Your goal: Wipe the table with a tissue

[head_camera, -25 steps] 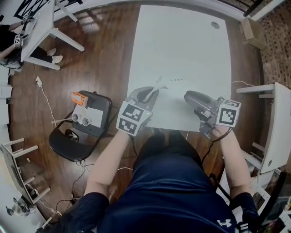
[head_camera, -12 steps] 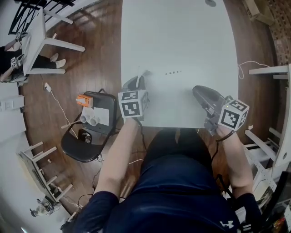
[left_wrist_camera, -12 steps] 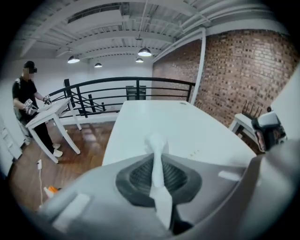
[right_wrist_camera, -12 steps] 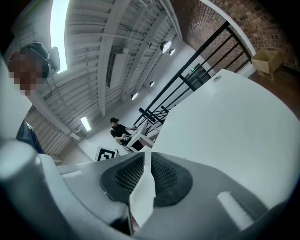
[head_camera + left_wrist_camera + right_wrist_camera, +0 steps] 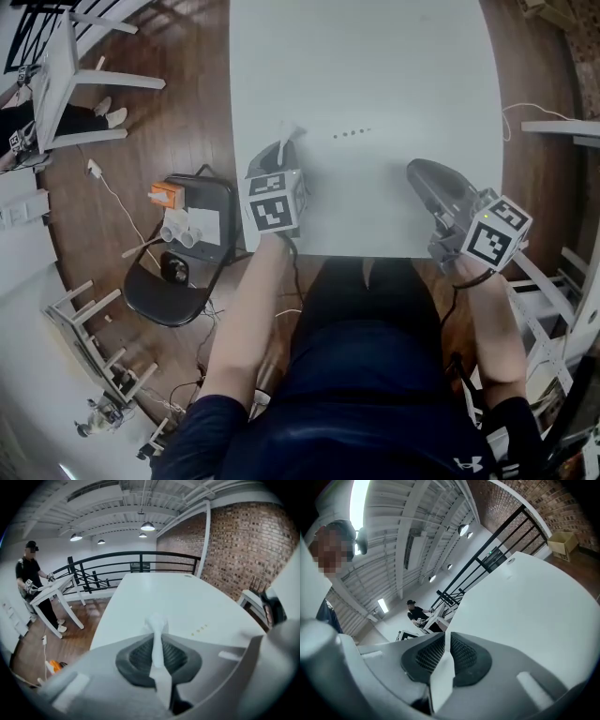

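A white tissue (image 5: 287, 134) sticks out from the tip of my left gripper (image 5: 279, 150), which points down at the white table (image 5: 375, 66) near its front left part. In the left gripper view the tissue (image 5: 157, 622) runs as a thin white strip between the dark pads, and the left gripper (image 5: 157, 637) is shut on it. My right gripper (image 5: 414, 172) hovers over the table's front right area. Its jaws are closing, with only a thin slit left between the pads (image 5: 461, 656) of the right gripper (image 5: 446, 637) and nothing held between them.
A row of small dots (image 5: 352, 133) marks the table's middle. Left of the table a black chair (image 5: 150, 291) carries an orange item (image 5: 163, 197) and white parts. A white side table (image 5: 66, 66) with a person stands far left, and white shelving (image 5: 562, 127) stands at the right.
My left gripper has tipped downward and sunk toward the table with the tissue, shifting left. My right gripper has drifted right toward the near edge.
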### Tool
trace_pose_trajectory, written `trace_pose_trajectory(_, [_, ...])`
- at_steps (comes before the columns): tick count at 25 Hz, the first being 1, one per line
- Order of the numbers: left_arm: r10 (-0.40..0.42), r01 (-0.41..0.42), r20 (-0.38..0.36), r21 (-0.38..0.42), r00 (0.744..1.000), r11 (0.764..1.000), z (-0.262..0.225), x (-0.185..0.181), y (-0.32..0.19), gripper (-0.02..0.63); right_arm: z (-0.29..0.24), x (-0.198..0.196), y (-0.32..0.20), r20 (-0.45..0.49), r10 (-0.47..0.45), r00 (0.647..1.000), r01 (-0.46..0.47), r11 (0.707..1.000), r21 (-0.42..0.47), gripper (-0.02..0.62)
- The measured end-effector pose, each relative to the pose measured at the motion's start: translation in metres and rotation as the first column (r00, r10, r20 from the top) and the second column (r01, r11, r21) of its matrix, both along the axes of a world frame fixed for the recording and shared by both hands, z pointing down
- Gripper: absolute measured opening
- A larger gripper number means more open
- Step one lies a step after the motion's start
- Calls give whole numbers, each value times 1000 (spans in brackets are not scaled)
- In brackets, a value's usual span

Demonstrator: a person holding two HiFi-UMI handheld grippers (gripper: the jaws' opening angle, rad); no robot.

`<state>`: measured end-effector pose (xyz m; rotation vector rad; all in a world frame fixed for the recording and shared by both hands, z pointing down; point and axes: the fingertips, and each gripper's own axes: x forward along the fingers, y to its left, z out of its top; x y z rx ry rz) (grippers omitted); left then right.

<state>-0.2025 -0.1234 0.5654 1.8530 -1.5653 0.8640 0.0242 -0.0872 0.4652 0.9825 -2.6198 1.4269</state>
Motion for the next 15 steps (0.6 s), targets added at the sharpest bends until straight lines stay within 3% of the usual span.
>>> trace_pose_trajectory(6, [-20,20,4,-16,1000,1000,15,12,-1,9,7,-7,9,17,-30,999,30,999,-16,40])
trace_pose_trajectory(15, [25,-28,-35,-68,999,997,28,41,-6,9,14,4,11,27,-17,999,18,999,-39,38])
